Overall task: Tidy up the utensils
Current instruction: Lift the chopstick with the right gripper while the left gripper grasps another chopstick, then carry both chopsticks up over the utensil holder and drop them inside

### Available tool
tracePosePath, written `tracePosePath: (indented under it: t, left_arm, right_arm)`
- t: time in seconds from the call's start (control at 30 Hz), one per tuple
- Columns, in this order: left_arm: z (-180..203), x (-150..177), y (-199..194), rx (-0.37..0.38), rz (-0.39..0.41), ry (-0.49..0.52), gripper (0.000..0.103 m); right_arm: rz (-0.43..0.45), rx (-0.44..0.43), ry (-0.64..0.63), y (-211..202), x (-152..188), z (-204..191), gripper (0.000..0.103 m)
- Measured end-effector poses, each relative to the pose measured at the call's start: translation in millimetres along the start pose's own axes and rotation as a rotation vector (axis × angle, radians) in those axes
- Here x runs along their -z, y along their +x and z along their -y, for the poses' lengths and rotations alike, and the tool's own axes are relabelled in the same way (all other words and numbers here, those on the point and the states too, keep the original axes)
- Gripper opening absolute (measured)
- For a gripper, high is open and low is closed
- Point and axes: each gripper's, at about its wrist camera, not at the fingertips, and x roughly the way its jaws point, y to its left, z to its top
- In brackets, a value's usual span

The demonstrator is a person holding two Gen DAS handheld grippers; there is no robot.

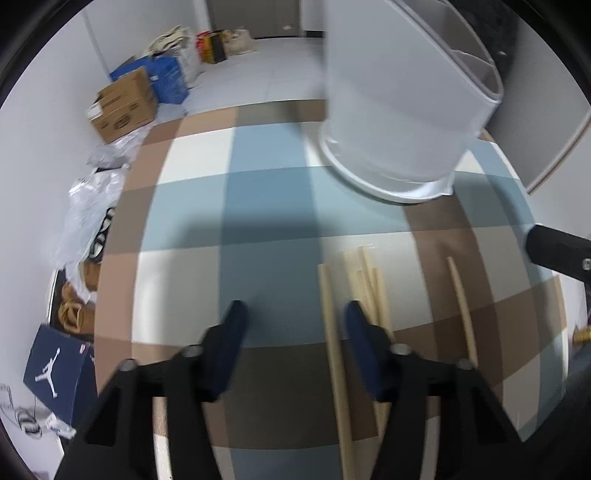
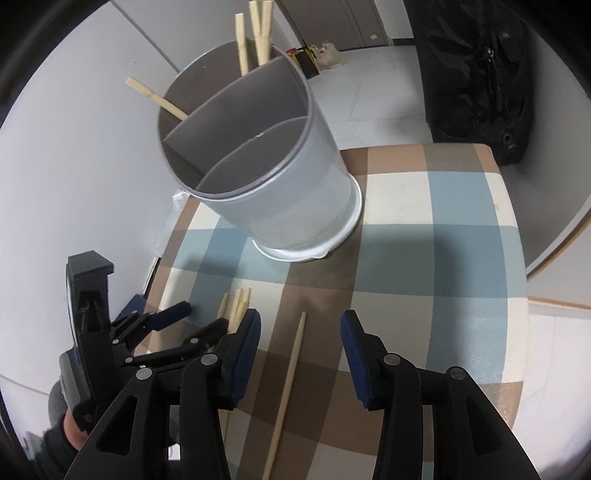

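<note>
Hovering, left gripper (image 1: 293, 317): jaws parted over the checked tablecloth (image 1: 266, 206), nothing pinched; one chopstick (image 1: 334, 354) lies just inside its right finger.
Right gripper (image 2: 300, 326): jaws apart, unladen, straddling a single chopstick (image 2: 290, 373).
Loose chopsticks (image 2: 236, 304): bundle flat on the cloth between the grippers.
Utensil holder (image 2: 288, 177): grey, three compartments, upright beyond; four chopsticks (image 2: 258, 33) stand in its far compartment.

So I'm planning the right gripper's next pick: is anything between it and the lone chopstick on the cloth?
Nothing visible. The lone chopstick lies bare on the checked cloth, below and between the open jaws of the right gripper. The chopstick bundle and the left gripper sit off to its left.
</note>
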Motion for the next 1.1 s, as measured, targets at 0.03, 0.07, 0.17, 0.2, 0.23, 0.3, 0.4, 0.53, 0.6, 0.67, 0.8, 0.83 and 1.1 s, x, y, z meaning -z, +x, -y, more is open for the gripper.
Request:
tracePosePath:
  t: [0.03, 0.07, 0.17, 0.2, 0.23, 0.3, 0.4, 0.53, 0.6, 0.67, 0.8, 0.83, 1.1]
  left_arm:
    - [4, -2, -1, 0.012, 0.001, 0.023, 0.025]
    - [7, -2, -1, 0.025, 0.002, 0.038, 0.014]
    - [11, -2, -1, 0.047, 0.003, 0.05, 0.003]
    - [11, -2, 0, 0.056, 0.007, 0.053, 0.003]
    - [10, -2, -2, 0.067, 0.008, 0.051, 0.003]
    - [2, -1, -2, 0.105, 0.004, 0.018, 0.002]
    - [-10, -2, -3, 0.128, 0.008, -0.039, 0.002]
    - [-26, -2, -11, 0.18, 0.046, -0.133, 0.002]
    - [-30, -1, -20, 0.163, 0.09, -0.147, 0.002]
    - [-35, -2, -28, 0.183, 0.125, -0.175, 0.002]
    - [-46, -2, -46, 0.216, 0.203, -0.225, 0.002]
    - [-46, -2, -47, 0.222, 0.214, -0.23, 0.002]
    - [-61, -5, -53, 0.245, 0.256, -0.241, 0.002]
  right_arm:
    - [-0.003, -0.001, 0.002, 1, 0, 1, 0.044]
    - [-0.01, 0.0, 0.004, 2, 0, 3, 0.045]
    - [-0.058, 0.011, 0.017, 13, 0, 8, 0.054]
    - [-0.058, 0.011, 0.017, 13, 0, 8, 0.06]
    - [-0.072, 0.008, 0.022, 16, 1, 8, 0.062]
    - [-0.092, 0.002, 0.025, 21, 1, 7, 0.062]
    - [-0.099, 0.016, -0.004, 26, 0, 0, 0.062]
    - [-0.115, 0.048, -0.038, 37, 2, -9, 0.062]
    - [-0.125, 0.072, -0.059, 42, 3, -14, 0.062]
    - [-0.135, 0.104, -0.094, 48, 4, -21, 0.057]
    - [-0.125, 0.198, -0.171, 56, 8, -36, 0.044]
    - [-0.12, 0.21, -0.182, 57, 8, -39, 0.041]
    - [-0.096, 0.278, -0.231, 64, 9, -58, 0.003]
